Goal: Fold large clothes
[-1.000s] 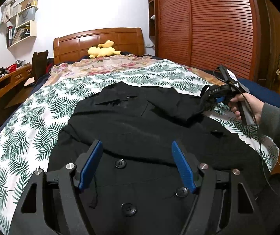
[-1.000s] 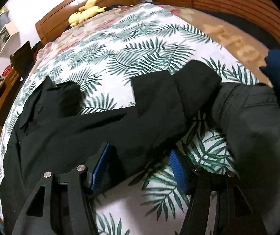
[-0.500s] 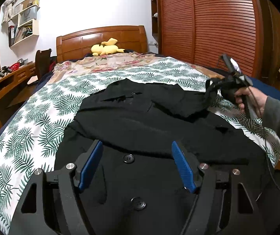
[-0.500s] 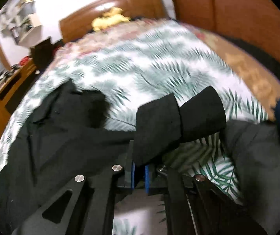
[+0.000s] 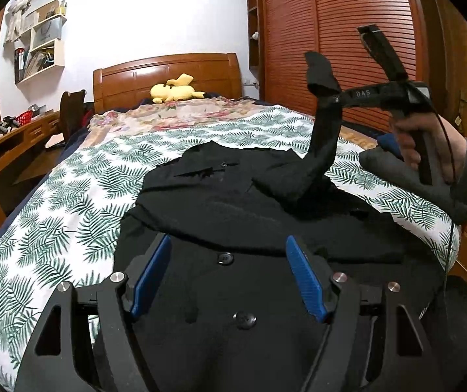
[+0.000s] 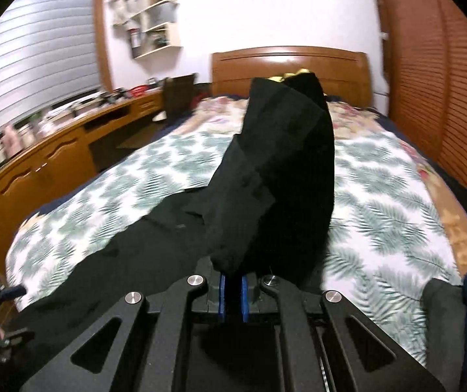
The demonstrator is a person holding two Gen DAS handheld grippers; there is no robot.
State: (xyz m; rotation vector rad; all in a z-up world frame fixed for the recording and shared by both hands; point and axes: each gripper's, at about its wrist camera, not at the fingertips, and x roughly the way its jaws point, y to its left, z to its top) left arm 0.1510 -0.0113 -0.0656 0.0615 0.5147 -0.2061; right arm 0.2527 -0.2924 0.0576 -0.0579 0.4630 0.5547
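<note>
A black coat [image 5: 266, 228] lies spread on the bed [image 5: 70, 196], buttons up, over a leaf-print sheet. The right gripper [image 6: 233, 297] has its blue pads pressed together on the coat's sleeve [image 6: 285, 179], which it holds raised above the bed; in the left view the sleeve rises steeply from the coat's body up to that gripper. The left gripper [image 5: 228, 277] hangs just over the lower front of the coat, its pads wide apart and holding nothing. A yellow plush [image 5: 174, 89] rests by the headboard [image 5: 168, 75].
</note>
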